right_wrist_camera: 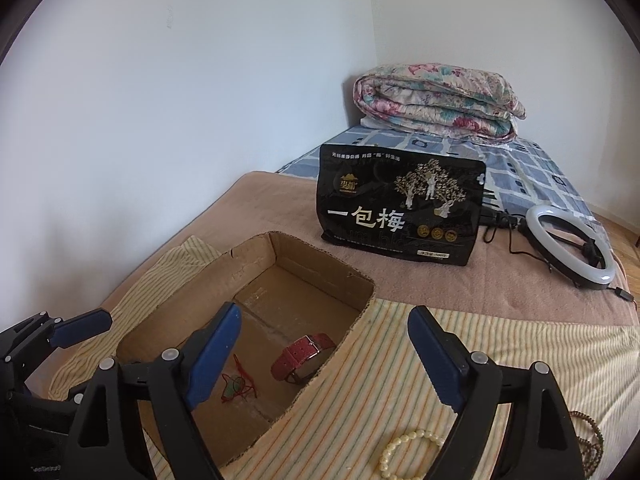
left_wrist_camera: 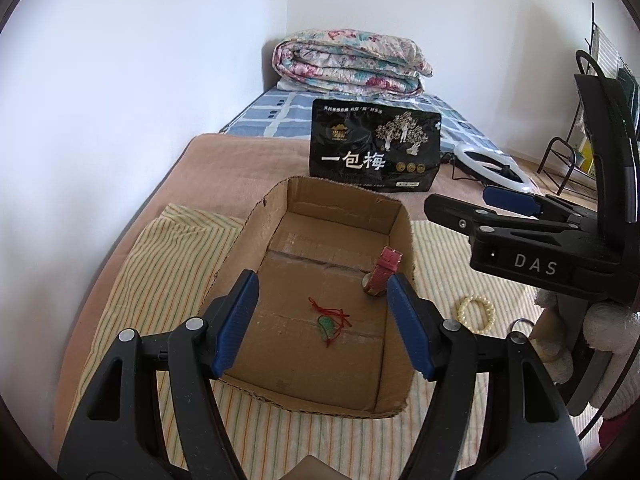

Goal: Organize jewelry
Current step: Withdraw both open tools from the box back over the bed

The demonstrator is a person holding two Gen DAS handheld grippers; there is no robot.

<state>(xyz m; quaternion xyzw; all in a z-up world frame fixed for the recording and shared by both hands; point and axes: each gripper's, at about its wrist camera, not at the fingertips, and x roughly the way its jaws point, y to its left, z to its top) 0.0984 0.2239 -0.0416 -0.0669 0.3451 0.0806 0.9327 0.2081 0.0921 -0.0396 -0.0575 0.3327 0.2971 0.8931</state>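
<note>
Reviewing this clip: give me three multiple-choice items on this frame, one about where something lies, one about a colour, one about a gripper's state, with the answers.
1. Where does the pearl bracelet lie?
A. inside the cardboard box
B. on the striped cloth beside the box
C. on the folded quilt

2. What colour is the strap of the watch in the cardboard box?
A. red
B. black
C. white

3. What is the state of the left gripper?
A. shut on the pendant
B. shut on nothing
C. open, holding nothing

Answers:
1 B: the beads rest on the striped cloth, outside the box's right wall.
2 A: the strap reads red in both wrist views.
3 C: its blue pads stand wide apart above the box, and the green pendant on red cord lies loose on the box floor.
</note>
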